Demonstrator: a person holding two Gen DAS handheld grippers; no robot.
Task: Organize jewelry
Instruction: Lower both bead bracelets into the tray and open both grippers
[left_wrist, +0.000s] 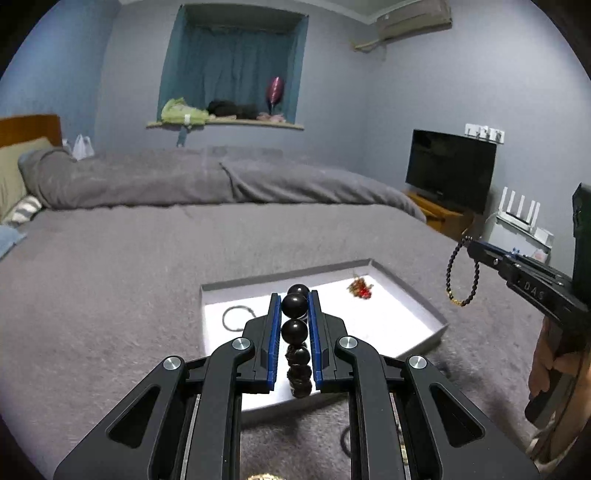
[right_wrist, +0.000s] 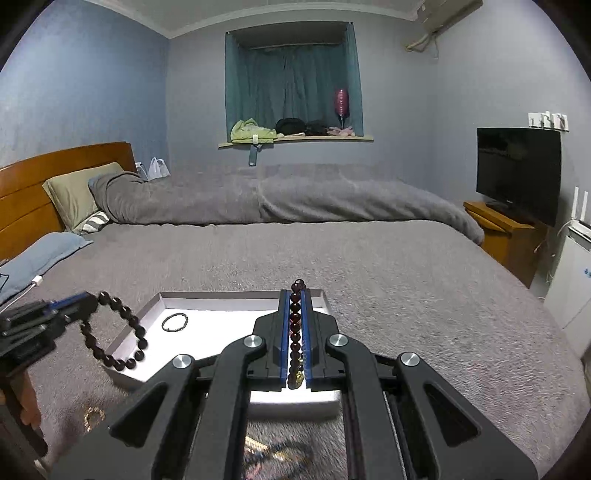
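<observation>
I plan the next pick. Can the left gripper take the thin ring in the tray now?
Probably not: the left gripper is shut on the large-bead bracelet. The thin ring lies uncovered in the tray.

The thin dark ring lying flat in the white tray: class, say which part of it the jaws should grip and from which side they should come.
Grip the thin dark ring across its wire at one spot on the rim, coming from above with one finger inside the loop and one outside. It lies flat on the white tray floor, so a sideways approach would likely find nothing to pinch.

Left tongs (left_wrist: 294, 301) clamp a large-beaded bracelet (left_wrist: 295, 330) above the tray (left_wrist: 417, 295) — right tongs (left_wrist: 474, 248) dangle a small-beaded one (left_wrist: 461, 273).
</observation>
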